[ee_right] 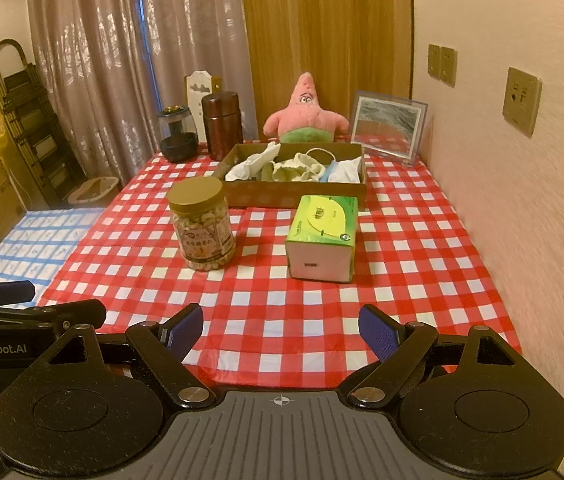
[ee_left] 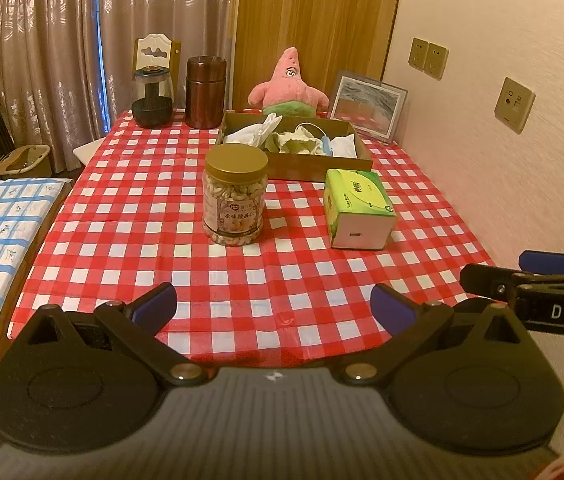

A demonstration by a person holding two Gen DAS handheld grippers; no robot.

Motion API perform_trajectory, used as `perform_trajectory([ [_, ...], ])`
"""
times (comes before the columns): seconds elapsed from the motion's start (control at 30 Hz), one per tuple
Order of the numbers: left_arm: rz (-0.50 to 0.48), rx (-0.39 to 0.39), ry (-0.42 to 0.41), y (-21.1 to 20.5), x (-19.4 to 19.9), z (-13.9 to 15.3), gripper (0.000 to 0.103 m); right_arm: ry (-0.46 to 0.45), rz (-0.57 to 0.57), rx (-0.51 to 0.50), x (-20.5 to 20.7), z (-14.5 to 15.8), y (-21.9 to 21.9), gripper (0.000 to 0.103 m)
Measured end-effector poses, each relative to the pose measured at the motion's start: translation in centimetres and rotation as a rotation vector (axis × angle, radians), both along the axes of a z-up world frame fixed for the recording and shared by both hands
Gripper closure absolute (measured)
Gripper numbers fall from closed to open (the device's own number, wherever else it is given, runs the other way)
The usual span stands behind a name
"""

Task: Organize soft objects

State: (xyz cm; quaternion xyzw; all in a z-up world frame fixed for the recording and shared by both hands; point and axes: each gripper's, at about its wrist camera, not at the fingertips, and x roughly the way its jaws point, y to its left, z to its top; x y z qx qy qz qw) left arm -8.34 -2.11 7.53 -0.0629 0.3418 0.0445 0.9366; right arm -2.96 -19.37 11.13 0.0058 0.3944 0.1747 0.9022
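A brown cardboard tray (ee_left: 314, 170) (ee_right: 298, 194) at the back of the red checked table holds crumpled white cloths (ee_left: 255, 132) (ee_right: 253, 166), a pale green cloth (ee_left: 300, 144) (ee_right: 296, 170) and a blue-and-white piece (ee_left: 336, 146) (ee_right: 340, 170). A pink starfish plush (ee_left: 288, 86) (ee_right: 306, 114) sits behind the tray. My left gripper (ee_left: 275, 310) is open and empty above the table's near edge. My right gripper (ee_right: 282, 332) is open and empty, also at the near edge. Each gripper shows at the side of the other's view.
A nut jar with a gold lid (ee_left: 233, 196) (ee_right: 201, 224) and a green tissue box (ee_left: 360, 208) (ee_right: 322, 236) stand mid-table. A brown canister (ee_left: 205, 92) (ee_right: 221, 126), a dark glass jar (ee_left: 152, 98) (ee_right: 177, 134) and a framed picture (ee_left: 368, 106) (ee_right: 388, 126) stand at the back. A wall runs along the right.
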Motion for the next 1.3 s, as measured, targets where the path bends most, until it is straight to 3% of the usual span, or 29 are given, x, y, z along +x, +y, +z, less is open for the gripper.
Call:
perform_trajectory([
  [1.3,-0.011,-0.016,-0.017,-0.67,-0.19,0.03,0.001,0.0,0.0,0.001,-0.01,-0.07,-0.08,0.019],
])
